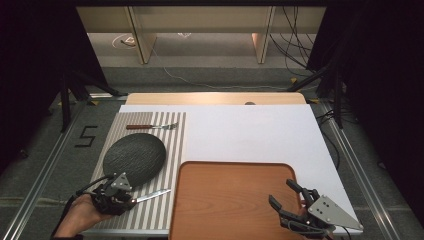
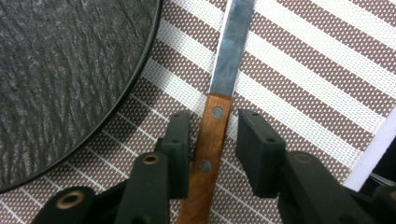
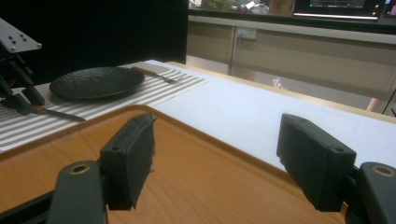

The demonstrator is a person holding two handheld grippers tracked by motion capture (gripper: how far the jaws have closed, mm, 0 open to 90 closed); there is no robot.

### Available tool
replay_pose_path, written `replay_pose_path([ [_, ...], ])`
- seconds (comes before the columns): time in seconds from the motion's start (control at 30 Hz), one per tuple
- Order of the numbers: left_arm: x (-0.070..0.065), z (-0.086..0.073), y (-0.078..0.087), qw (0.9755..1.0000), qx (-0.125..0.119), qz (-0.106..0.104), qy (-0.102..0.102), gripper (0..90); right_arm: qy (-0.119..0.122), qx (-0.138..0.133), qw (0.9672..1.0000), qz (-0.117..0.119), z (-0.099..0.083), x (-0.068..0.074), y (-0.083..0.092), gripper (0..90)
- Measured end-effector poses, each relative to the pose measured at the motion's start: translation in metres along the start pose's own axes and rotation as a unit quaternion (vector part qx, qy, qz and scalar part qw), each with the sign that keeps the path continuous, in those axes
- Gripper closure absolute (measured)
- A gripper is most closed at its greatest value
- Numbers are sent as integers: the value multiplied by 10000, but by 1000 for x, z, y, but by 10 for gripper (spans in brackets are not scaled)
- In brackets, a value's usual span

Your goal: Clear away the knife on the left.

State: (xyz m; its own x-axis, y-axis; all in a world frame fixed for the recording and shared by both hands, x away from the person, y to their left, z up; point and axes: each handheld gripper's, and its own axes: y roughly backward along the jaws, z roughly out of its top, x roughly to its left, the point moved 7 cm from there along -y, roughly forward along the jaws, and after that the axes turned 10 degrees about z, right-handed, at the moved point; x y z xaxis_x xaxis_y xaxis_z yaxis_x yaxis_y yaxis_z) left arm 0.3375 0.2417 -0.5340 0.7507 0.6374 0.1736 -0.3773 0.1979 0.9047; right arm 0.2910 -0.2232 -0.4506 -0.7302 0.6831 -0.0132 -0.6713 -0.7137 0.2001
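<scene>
Knife with wooden riveted handle and steel blade (image 2: pixel 215 116) lies on the brown-and-white striped woven placemat (image 2: pixel 299 79), just beside the round dark slate-textured plate (image 2: pixel 60 79). Left gripper view alone shows the two rivets and the handle running between the left gripper's (image 2: pixel 212 140) fingers (image 2: pixel 177 144): one finger touches the handle's side, the other stands off with a gap, so not clamped, roughly half open.

High view: left gripper (image 1: pixel 116 194) at the placemat's (image 1: pixel 150 210) near edge, held by a hand (image 1: pixel 82 212); knife blade (image 1: pixel 152 195) points toward the tray. Plate (image 1: pixel 134 158) just beyond it. Wooden-handled fork (image 1: pixel 150 126) lies crosswise at the mat's far end, well apart from the plate. Right gripper (image 1: pixel 285 192) hovers over the near right corner of the rounded-corner brown wooden tray (image 1: pixel 225 200), grey three-cornered plate on top.

Right gripper view: right gripper (image 3: pixel 215 161) fingers (image 3: pixel 130 156) spread wide, nothing between them, low over the tray (image 3: pixel 187 172). Farther off, plate (image 3: pixel 95 81), fork (image 3: pixel 154 73), knife (image 3: pixel 56 112) and left gripper (image 3: pixel 21 95).

Surface: white sheet (image 1: pixel 250 132) covers a pale wooden worktop (image 1: pixel 215 98). Grey carpeted floor around, number 5 taped at left, cables, tripod legs, dark curtains at the sides, pale cabinets behind.
</scene>
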Motion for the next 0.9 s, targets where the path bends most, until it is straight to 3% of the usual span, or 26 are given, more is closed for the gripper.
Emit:
replay_pose_path([
  [0.4,-3,7,0,9987,502,-30,-95,761,28,12,10000,-3,0,1,0,289],
  [0.7,-4,6,1,9989,381,72,-265,770,36,-2,10000,-9,0,0,0,290],
  [0.9,-3,9,7,9997,87,55,-200,770,36,0,10000,1,0,0,0,290],
])
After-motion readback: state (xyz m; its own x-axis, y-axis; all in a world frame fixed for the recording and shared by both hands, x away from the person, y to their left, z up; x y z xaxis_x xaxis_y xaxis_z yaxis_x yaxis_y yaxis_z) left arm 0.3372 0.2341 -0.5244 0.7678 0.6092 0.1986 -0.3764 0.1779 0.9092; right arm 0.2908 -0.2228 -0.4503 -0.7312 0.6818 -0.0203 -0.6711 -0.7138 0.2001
